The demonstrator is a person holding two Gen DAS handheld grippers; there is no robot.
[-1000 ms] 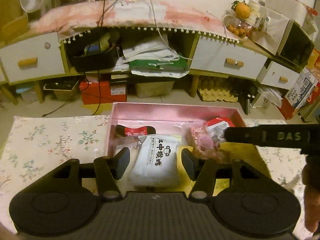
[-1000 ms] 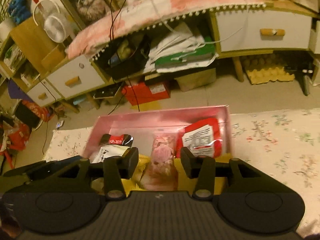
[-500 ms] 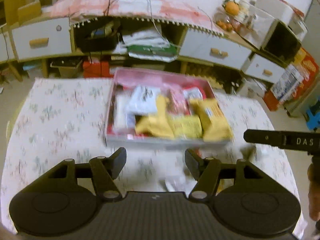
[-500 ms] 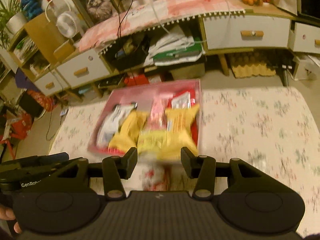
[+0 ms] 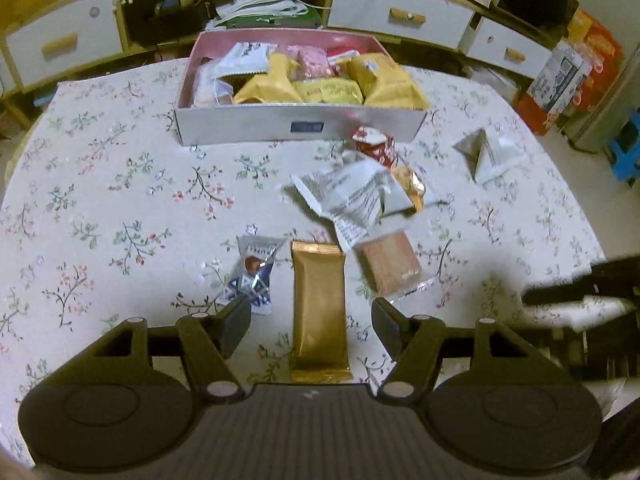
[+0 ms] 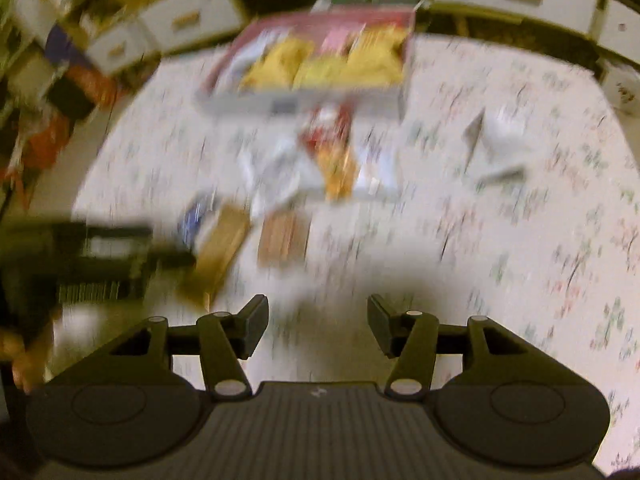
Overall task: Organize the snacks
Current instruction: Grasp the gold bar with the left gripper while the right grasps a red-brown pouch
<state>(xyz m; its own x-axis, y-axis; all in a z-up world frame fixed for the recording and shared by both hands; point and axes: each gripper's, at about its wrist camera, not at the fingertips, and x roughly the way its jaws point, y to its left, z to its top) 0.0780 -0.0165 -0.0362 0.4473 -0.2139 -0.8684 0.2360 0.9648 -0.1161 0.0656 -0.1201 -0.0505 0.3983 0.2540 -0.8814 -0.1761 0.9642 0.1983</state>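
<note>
1. In the left wrist view the left gripper (image 5: 311, 322) has its fingers (image 5: 236, 322) spread wide apart at the lower middle of the frame, clamped on nothing.
2. A gold bar packet (image 5: 319, 314) lies lengthwise between those fingers on the counter (image 5: 100, 200); its near end reaches almost to the gripper body, and neither finger touches it.
3. A blue-and-white candy wrapper (image 5: 255, 270) lies just beside the left finger, partly behind its tip.
4. A brown square packet (image 5: 390, 266) lies just above the right finger.
5. A loose heap of one grey-white printed packet (image 5: 352, 196), one orange packet (image 5: 410, 184) and one red-and-white packet (image 5: 374, 146) sits in the frame's middle.
6. One grey-white triangular packet (image 5: 488, 154) lies well apart at the right.
7. One pink box (image 5: 296, 126) stands at the upper middle, holding several yellow bags and some white and pink ones.
8. The right wrist view is blurred; the right gripper (image 6: 317, 326) shows its fingers (image 6: 254, 326) apart and bare above the floral cloth, with the snacks higher in the frame.
</note>
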